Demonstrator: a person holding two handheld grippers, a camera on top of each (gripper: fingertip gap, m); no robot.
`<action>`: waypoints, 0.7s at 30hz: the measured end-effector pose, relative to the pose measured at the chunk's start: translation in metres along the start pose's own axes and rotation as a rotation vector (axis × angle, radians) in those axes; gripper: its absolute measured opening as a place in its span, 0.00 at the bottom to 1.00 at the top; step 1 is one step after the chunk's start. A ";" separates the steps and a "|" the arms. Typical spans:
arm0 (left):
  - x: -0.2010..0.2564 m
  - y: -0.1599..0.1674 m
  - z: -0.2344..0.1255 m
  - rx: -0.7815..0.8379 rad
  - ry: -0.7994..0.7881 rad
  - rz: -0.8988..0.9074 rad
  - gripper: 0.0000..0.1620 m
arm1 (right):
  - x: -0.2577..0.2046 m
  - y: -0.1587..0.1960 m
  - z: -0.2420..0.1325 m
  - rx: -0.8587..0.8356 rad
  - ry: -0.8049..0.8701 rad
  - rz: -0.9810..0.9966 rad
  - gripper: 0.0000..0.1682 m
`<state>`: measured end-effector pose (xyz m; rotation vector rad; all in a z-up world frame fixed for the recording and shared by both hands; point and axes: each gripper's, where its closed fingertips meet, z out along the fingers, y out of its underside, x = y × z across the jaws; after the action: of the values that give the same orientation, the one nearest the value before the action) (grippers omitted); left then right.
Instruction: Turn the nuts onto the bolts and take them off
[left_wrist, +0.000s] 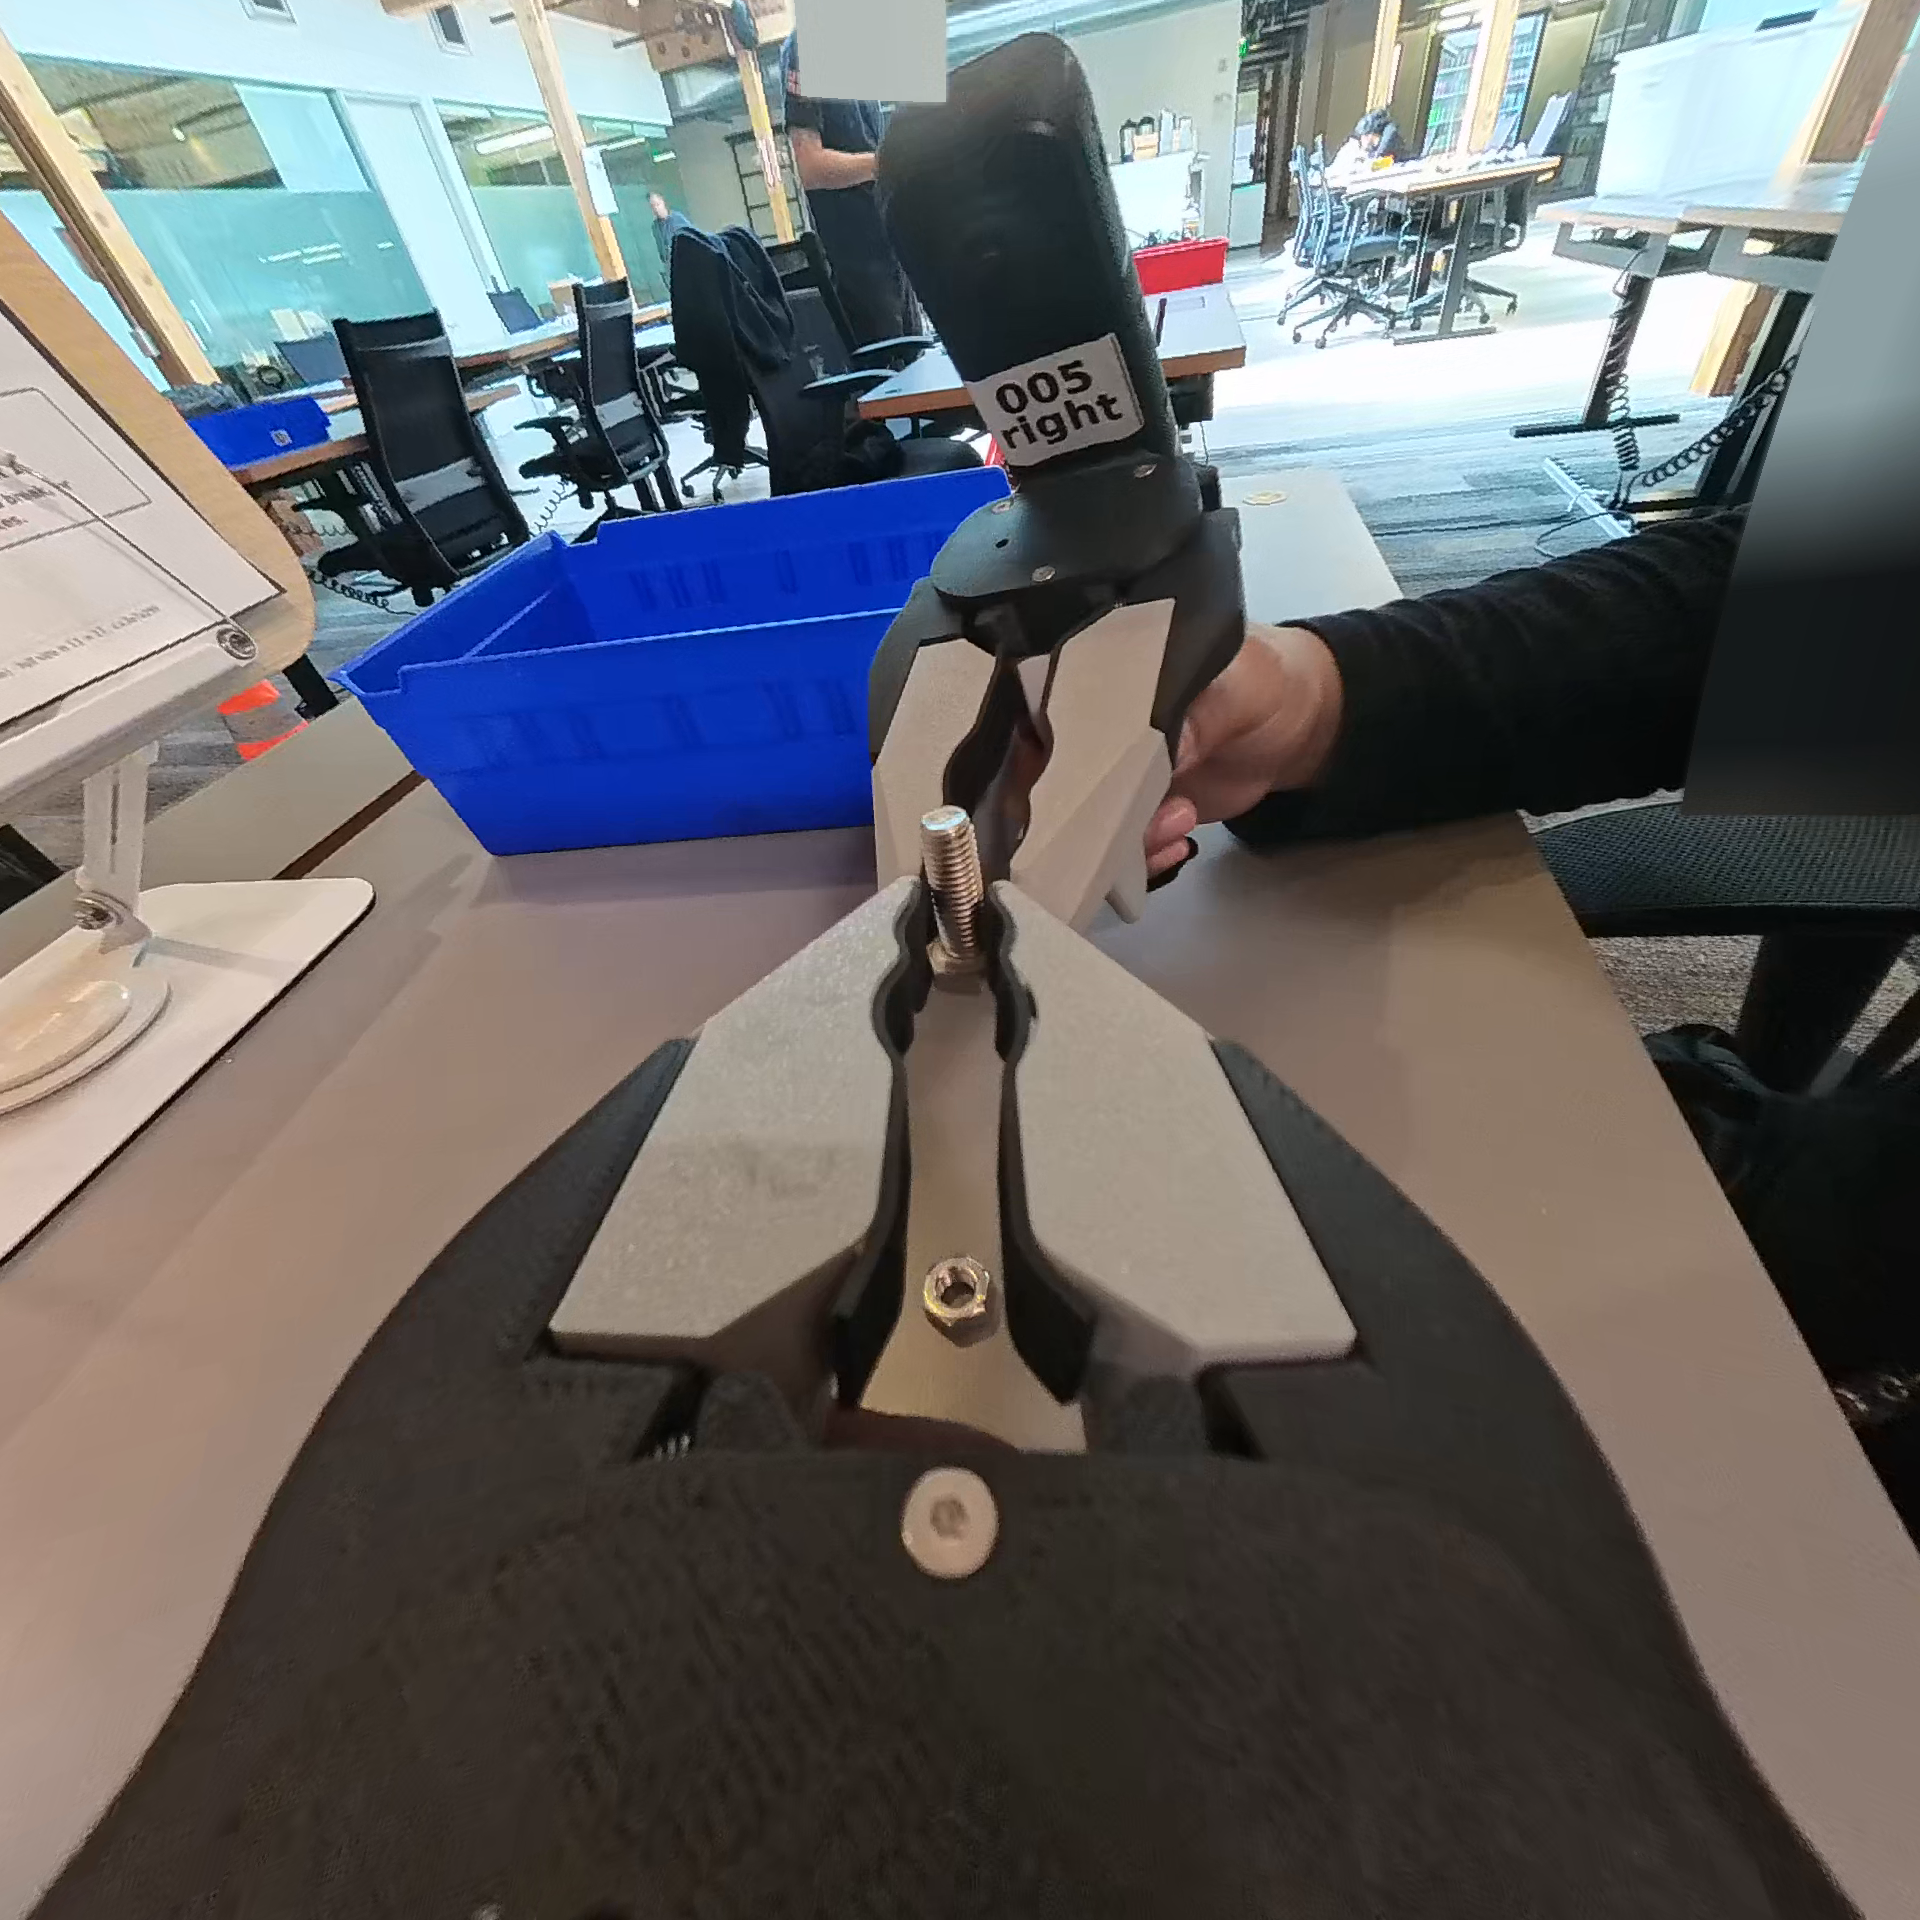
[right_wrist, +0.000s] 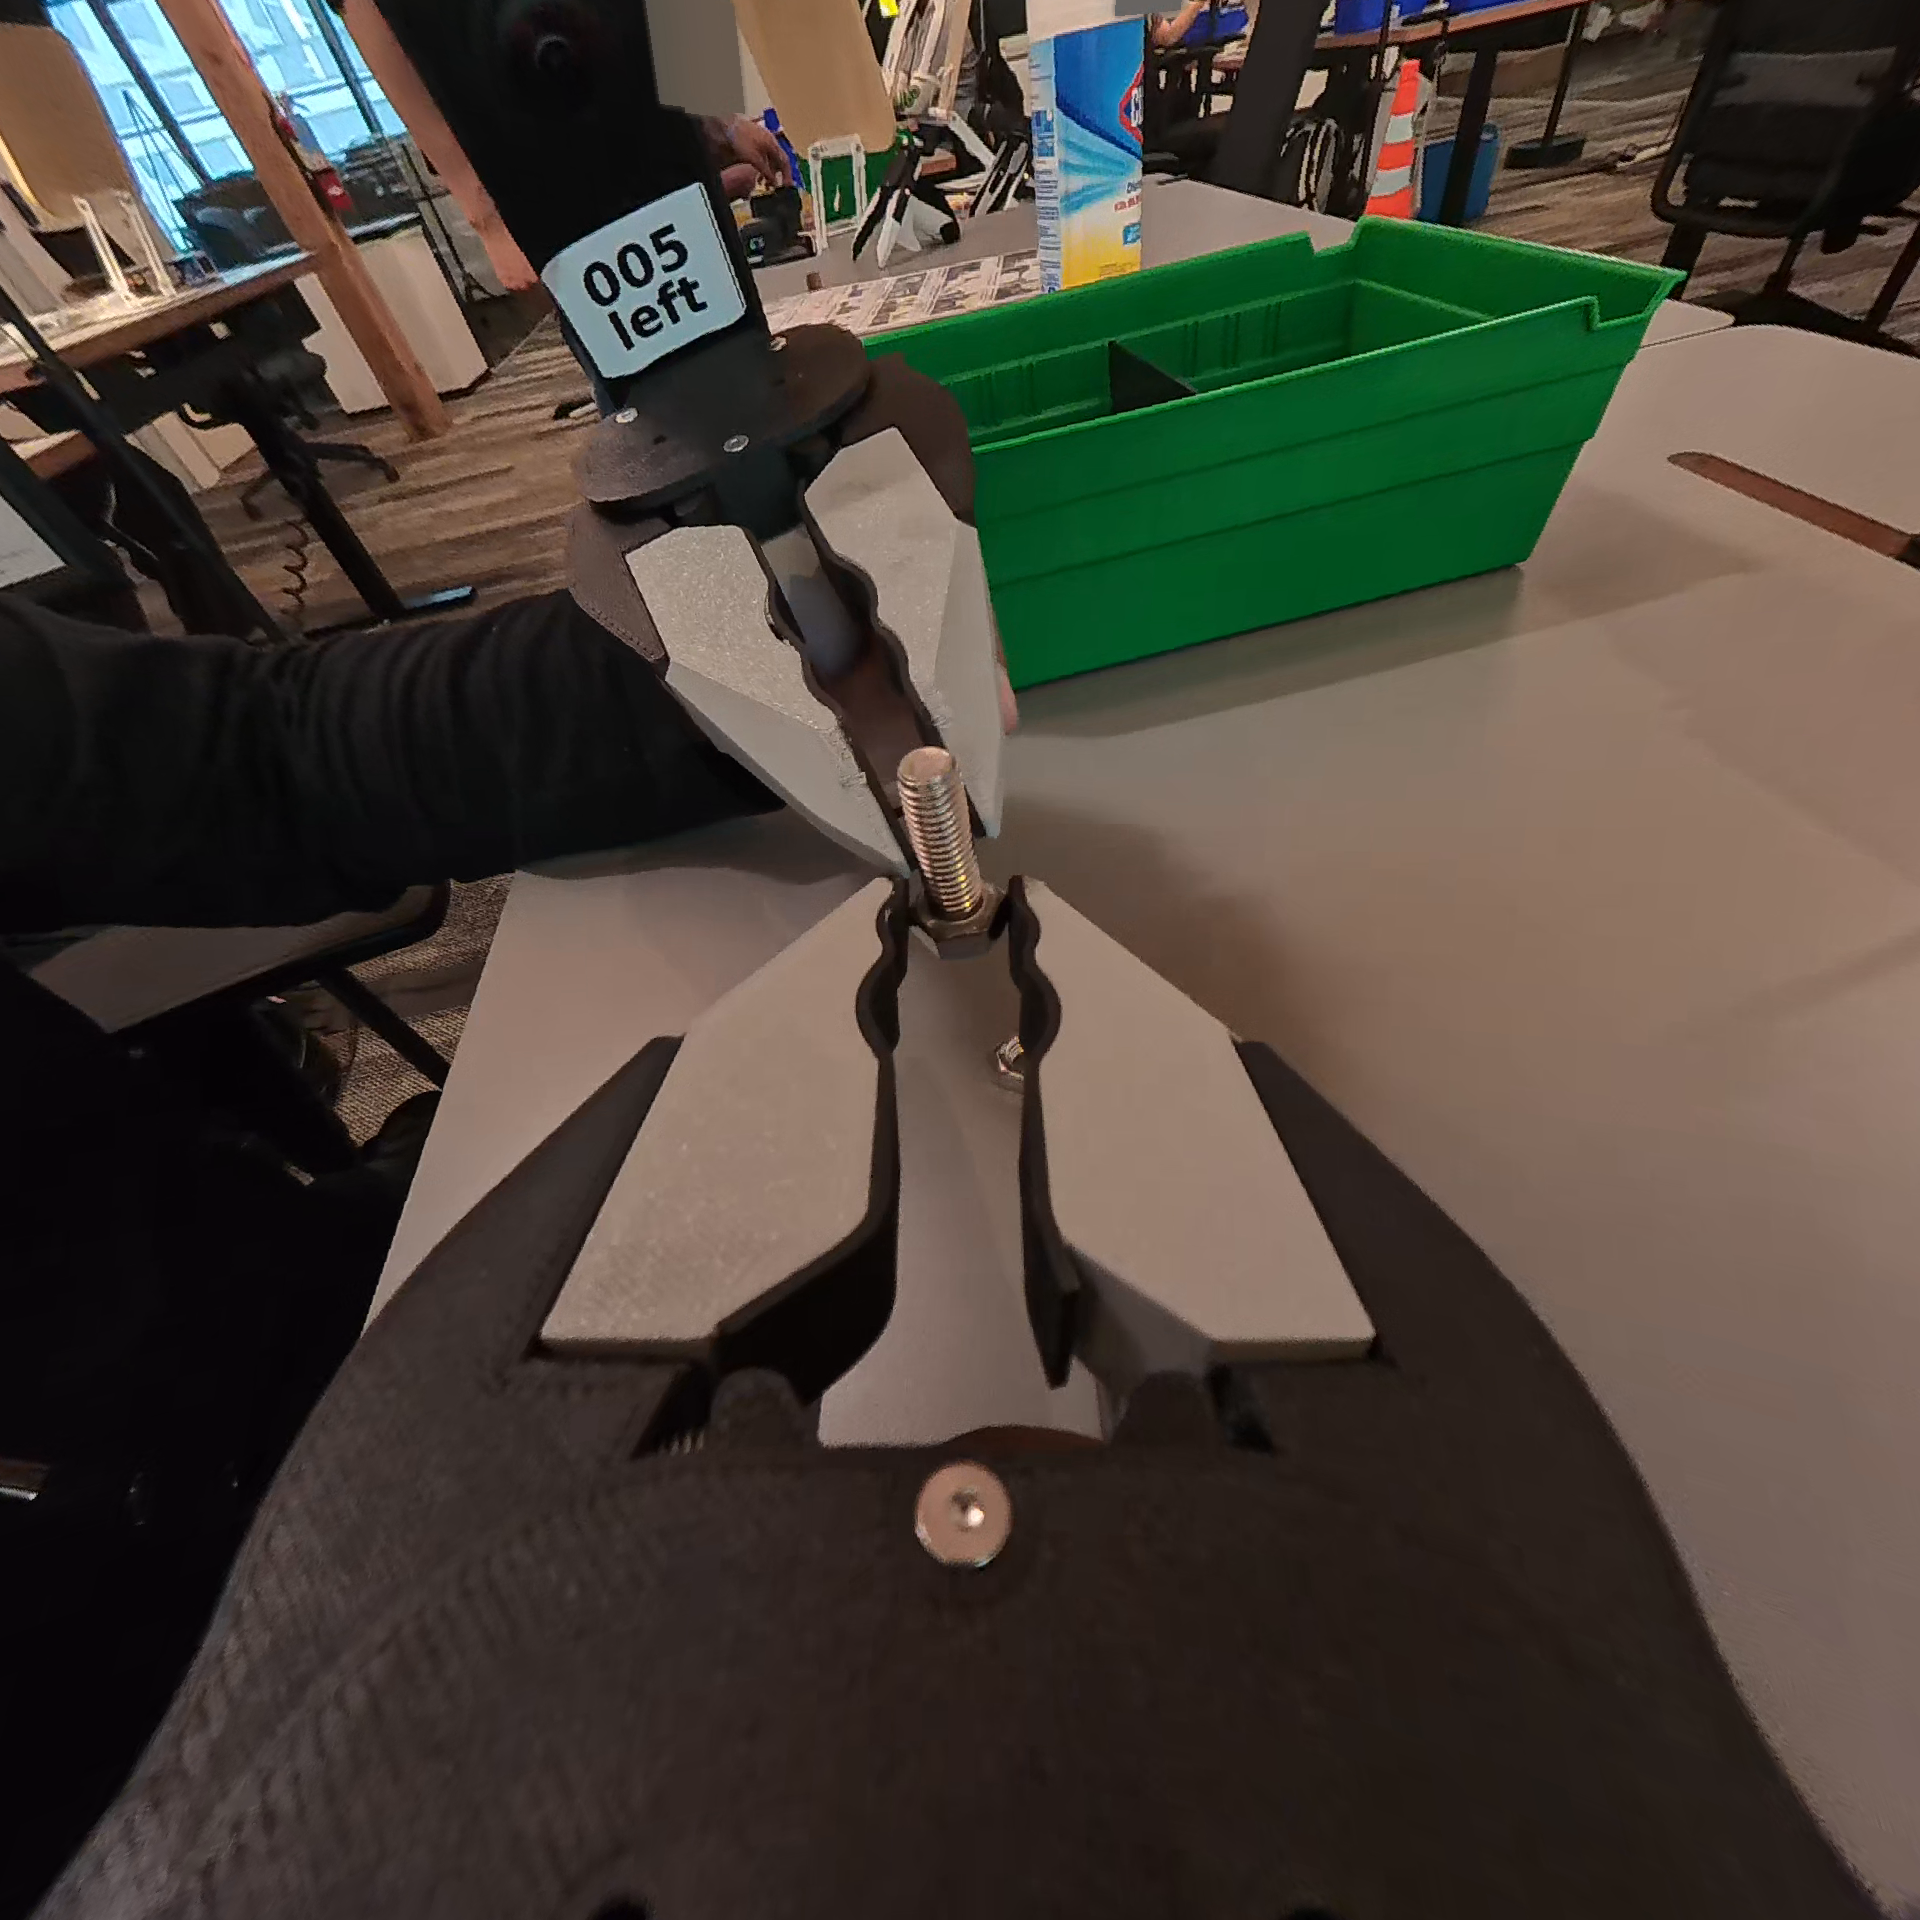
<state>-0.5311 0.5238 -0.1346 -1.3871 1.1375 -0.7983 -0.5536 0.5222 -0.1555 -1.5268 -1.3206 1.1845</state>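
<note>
1. A white label (left_wrist: 1060, 403) with printed dark characters sits on the black body of the right gripper (left_wrist: 997, 831), upper middle of the left wrist view.
2. A pale blue label (right_wrist: 646, 283) sits on the left gripper (right_wrist: 940, 831), upper left of the right wrist view.
3. A printed sheet (left_wrist: 83, 540) stands in a holder at the left edge.
4. A wipes canister (right_wrist: 1089, 145) carries brand print, top middle.
</note>
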 end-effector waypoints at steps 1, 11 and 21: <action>0.000 0.000 0.000 0.000 0.000 -0.001 0.04 | 0.000 0.000 0.000 -0.001 -0.003 0.004 0.09; 0.003 0.003 0.002 -0.012 0.016 0.013 0.04 | -0.001 0.008 0.006 -0.040 -0.004 -0.001 0.09; -0.006 0.005 0.002 -0.022 -0.032 0.015 0.04 | 0.004 0.006 0.005 -0.019 0.003 0.028 0.15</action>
<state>-0.5314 0.5305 -0.1386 -1.4040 1.1334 -0.7523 -0.5564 0.5256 -0.1634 -1.5648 -1.3158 1.1897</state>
